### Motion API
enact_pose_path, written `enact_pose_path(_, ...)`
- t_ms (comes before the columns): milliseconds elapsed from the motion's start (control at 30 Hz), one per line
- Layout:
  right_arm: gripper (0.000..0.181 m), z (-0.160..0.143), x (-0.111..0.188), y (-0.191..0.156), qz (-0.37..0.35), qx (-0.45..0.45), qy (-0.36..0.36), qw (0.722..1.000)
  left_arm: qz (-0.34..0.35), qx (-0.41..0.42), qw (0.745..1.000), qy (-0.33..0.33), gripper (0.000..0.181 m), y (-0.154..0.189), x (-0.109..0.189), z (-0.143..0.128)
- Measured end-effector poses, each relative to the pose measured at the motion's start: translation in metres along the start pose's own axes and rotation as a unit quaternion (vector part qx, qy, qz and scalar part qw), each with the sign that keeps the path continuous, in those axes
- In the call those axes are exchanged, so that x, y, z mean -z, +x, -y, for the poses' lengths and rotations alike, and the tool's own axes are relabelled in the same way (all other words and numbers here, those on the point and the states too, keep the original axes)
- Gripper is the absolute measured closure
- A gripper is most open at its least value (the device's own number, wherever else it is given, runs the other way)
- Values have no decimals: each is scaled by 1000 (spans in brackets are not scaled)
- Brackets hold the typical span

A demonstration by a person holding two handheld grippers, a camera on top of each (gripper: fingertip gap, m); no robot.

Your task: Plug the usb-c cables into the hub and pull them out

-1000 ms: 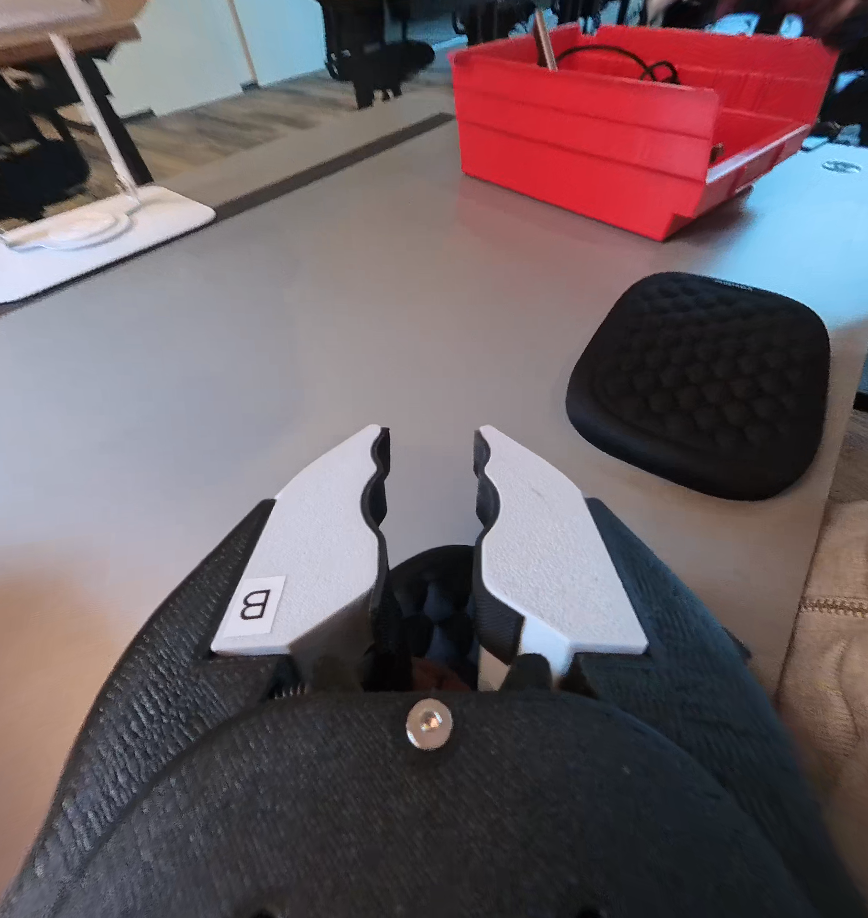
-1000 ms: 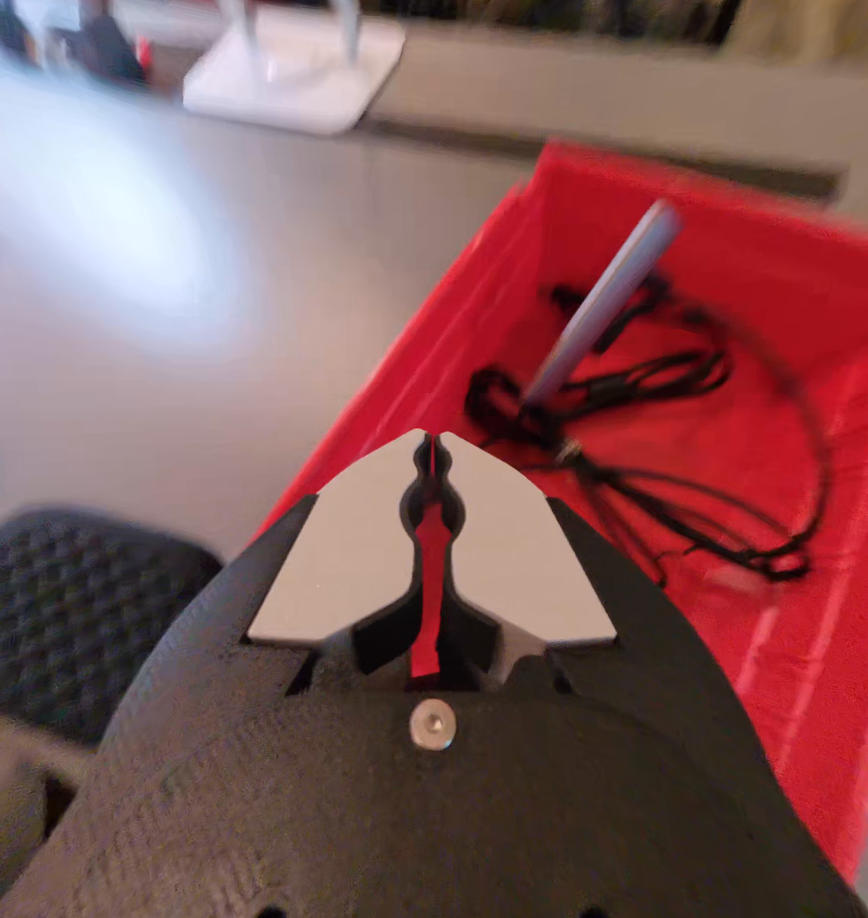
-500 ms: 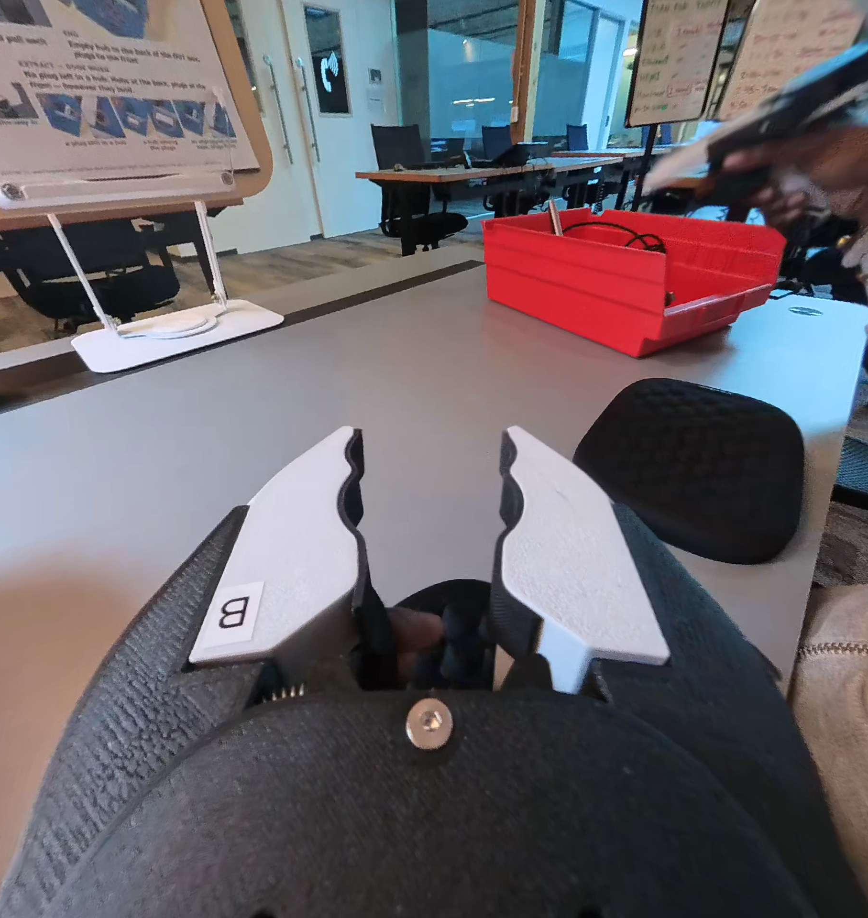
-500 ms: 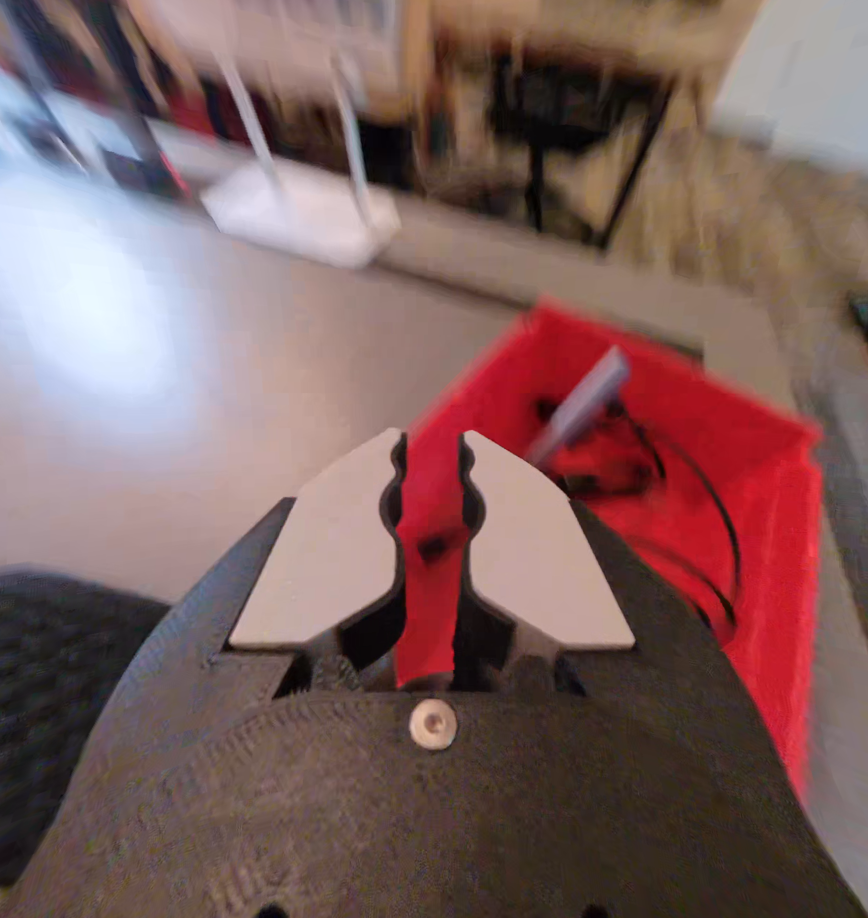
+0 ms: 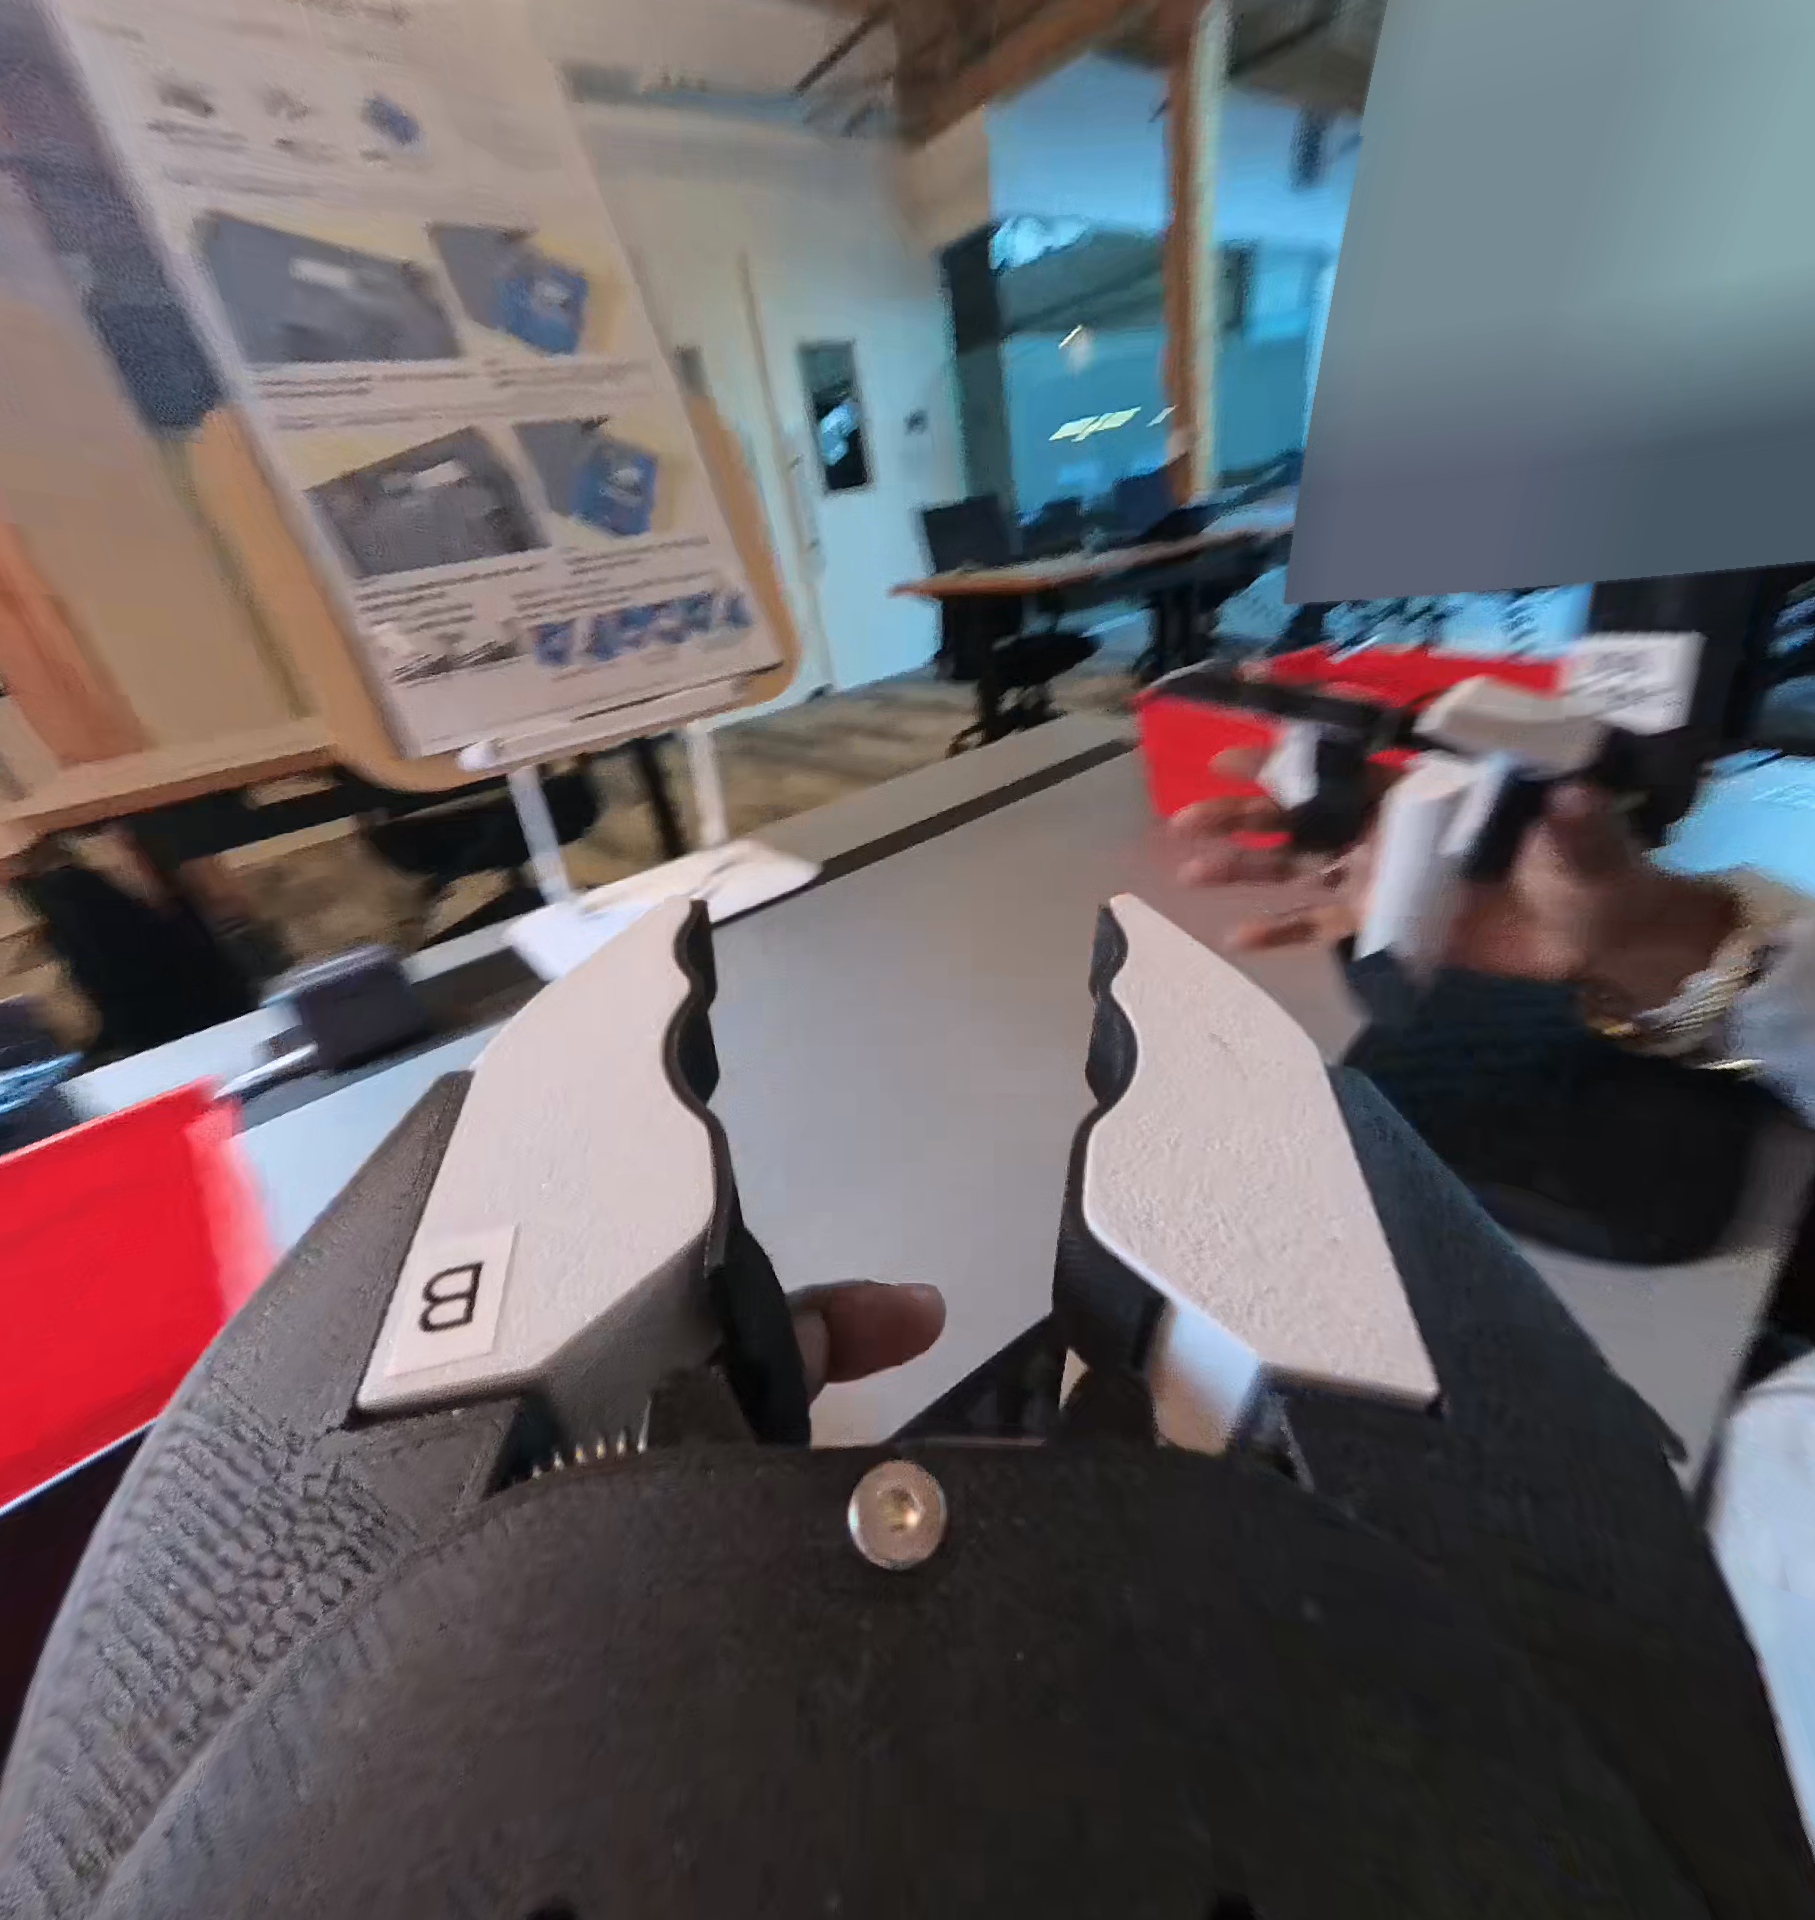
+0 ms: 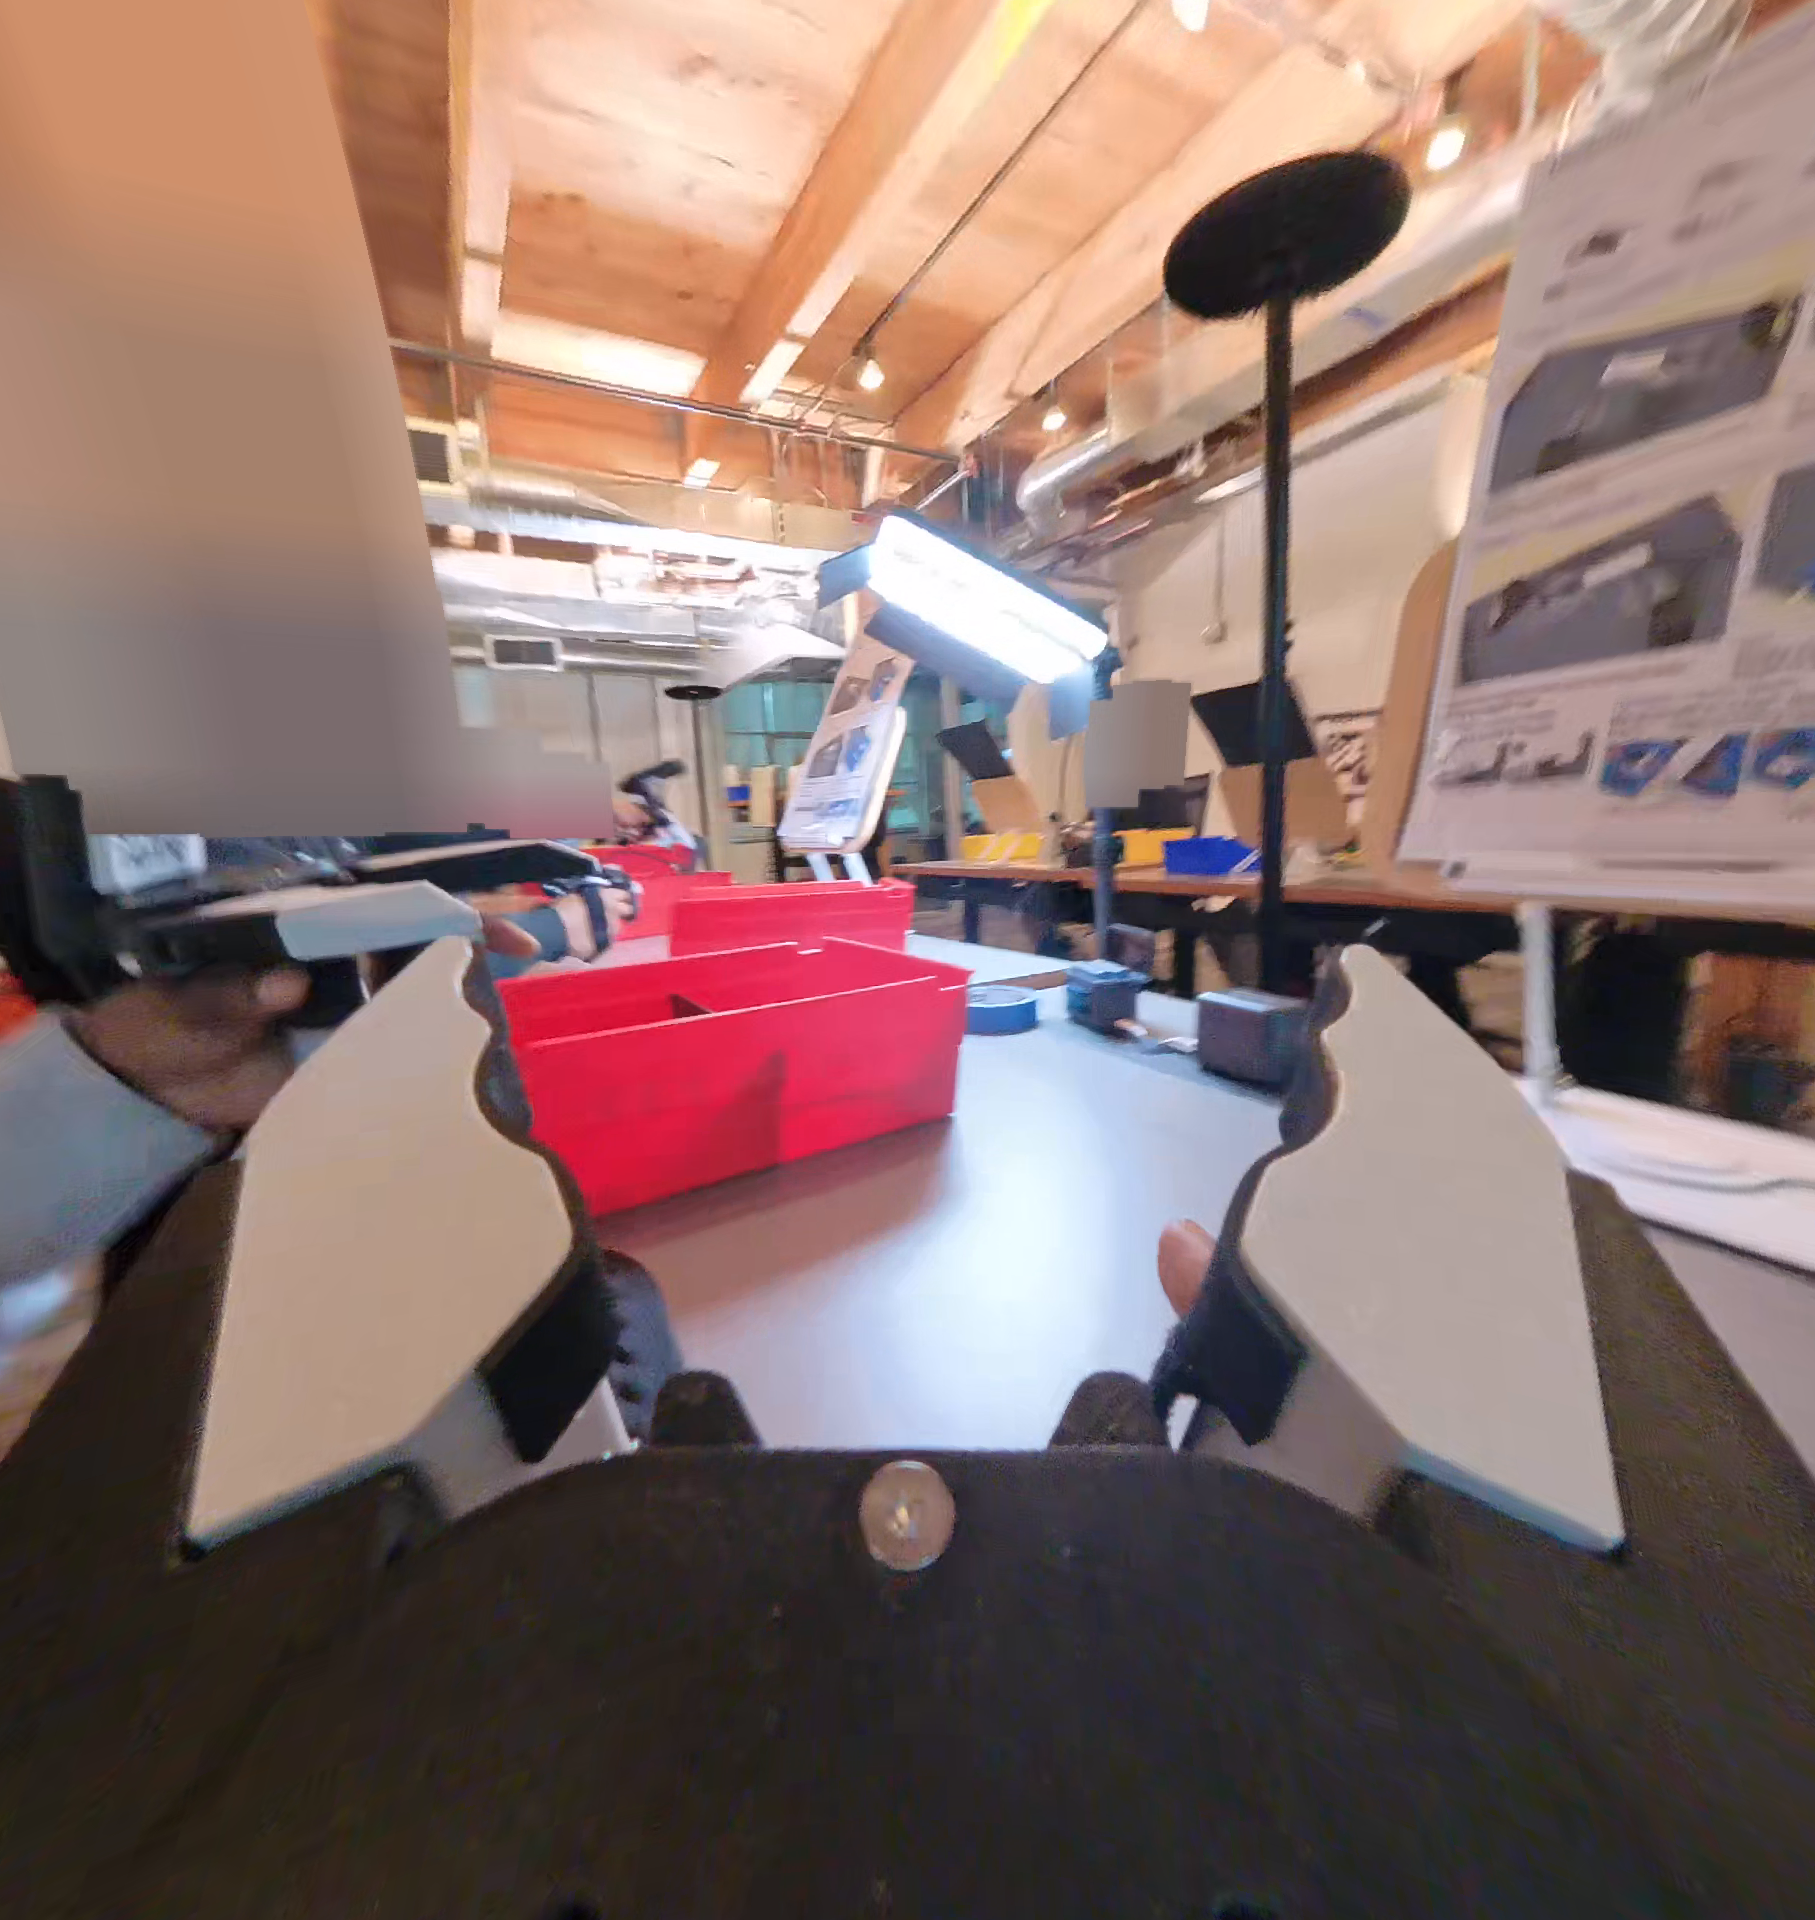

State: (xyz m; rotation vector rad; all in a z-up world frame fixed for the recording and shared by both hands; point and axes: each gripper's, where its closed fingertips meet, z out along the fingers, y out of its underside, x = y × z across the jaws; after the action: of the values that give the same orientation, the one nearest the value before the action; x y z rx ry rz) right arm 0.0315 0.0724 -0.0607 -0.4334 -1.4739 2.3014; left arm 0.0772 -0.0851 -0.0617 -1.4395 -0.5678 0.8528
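Note:
No hub or cable shows in either view. My left gripper (image 5: 903, 925) is open and empty above the grey table (image 5: 882, 1143). My right gripper (image 6: 903, 961) is wide open and empty, raised over the table (image 6: 934, 1247). In the left wrist view the right gripper (image 5: 1454, 790) is held by a hand at the right, in front of a red bin (image 5: 1194, 748) whose inside is hidden. In the right wrist view the left gripper (image 6: 342, 914) shows at the left, level with my fingers.
A divided red bin (image 6: 737, 1060) stands mid-table; a red bin (image 5: 72, 1247) also shows at the left. A black padded cushion (image 5: 1505, 1101) lies at the right edge. A blue tape roll (image 6: 1002, 1008), small grey boxes (image 6: 1246, 1034) and a sign stand (image 5: 467, 416) stand farther back.
The right gripper went from shut to wide open and swung up away from the bin with the cables. The left gripper opened wider and tilted up and to the left.

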Motion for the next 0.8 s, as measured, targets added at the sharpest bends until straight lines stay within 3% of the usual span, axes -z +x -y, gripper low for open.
enact_pose_path(100, 42, -14, 0, 3, -19, 57, -28, 998, 61, -21, 990, -125, 112, -53, 31, -23)
enact_pose_path(233, 39, -20, 2, 12, -38, 54, -46, 997, 132, 70, 939, -311, 111, -150, 56, -39)
enact_pose_path(300, 41, -14, 4, 15, -49, 52, -32, 997, 134, 98, 902, -399, 112, -189, 57, -56)
enact_pose_path(400, 43, -8, 9, 23, -71, 63, -20, 995, 152, 158, 822, -526, 113, -237, 58, -101)
enact_pose_path(500, 44, -6, 13, 29, -81, 51, -14, 995, 161, 209, 744, -614, 112, -260, 62, -147)
enact_pose_path(600, 46, -5, 18, 34, -93, 51, -12, 994, 175, 243, 699, -649, 112, -270, 58, -178)
enact_pose_path(667, 47, -7, 21, 38, -102, 56, -17, 993, 193, 223, 663, -689, 112, -276, 65, -193)
enact_pose_path(733, 48, -8, 23, 41, -109, 55, -22, 992, 178, 239, 644, -704, 109, -270, 63, -204)
enact_pose_path(800, 49, -10, 25, 43, -113, 54, -27, 992, 180, 232, 637, -712, 116, -272, 65, -203)
